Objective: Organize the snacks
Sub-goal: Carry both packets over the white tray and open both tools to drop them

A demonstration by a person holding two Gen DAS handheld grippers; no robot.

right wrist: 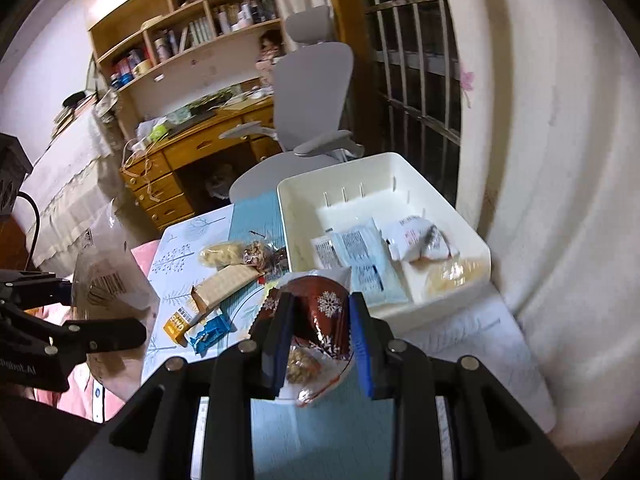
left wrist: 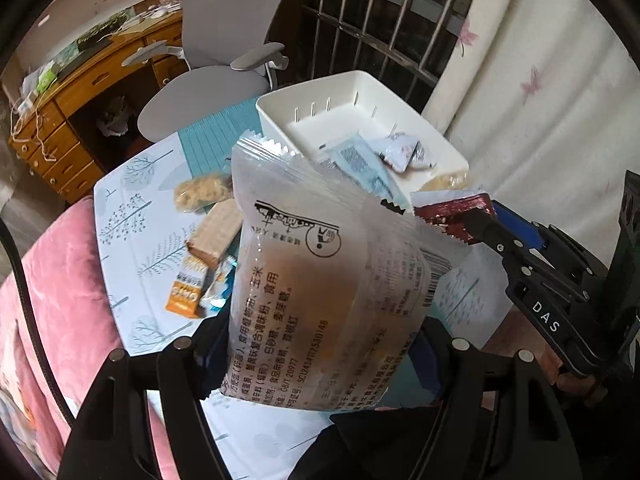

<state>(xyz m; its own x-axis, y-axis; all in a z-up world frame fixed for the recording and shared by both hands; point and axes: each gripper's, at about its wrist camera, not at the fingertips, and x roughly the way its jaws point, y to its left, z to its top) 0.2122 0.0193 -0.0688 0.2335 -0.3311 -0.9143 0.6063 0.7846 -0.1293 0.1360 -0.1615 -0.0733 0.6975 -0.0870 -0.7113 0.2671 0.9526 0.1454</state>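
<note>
A large clear snack bag [left wrist: 320, 280] with black print fills the left wrist view, and my left gripper [left wrist: 320, 344] is shut on its lower part, holding it above the table. The right wrist view shows the same bag [right wrist: 108, 280] in the left gripper [right wrist: 100, 308] at the left edge. My right gripper [right wrist: 320, 304] is shut on a dark red packet with white snowflakes [right wrist: 320, 320], its blue pads [right wrist: 360, 320] pressing both sides. That red packet [left wrist: 452, 216] and the right gripper [left wrist: 480, 224] hang just right of the clear bag. A white bin [right wrist: 400, 164] stands behind, holding several packets.
Loose snacks lie on the tree-print tablecloth [right wrist: 180, 240]: a beige wafer bar [right wrist: 224, 284], an orange pack [right wrist: 178, 324], a blue packet [right wrist: 210, 332], a pale cookie pack [right wrist: 224, 256]. A grey office chair [right wrist: 312, 92] and wooden desk [right wrist: 192, 148] stand beyond. A white curtain [right wrist: 540, 160] hangs on the right.
</note>
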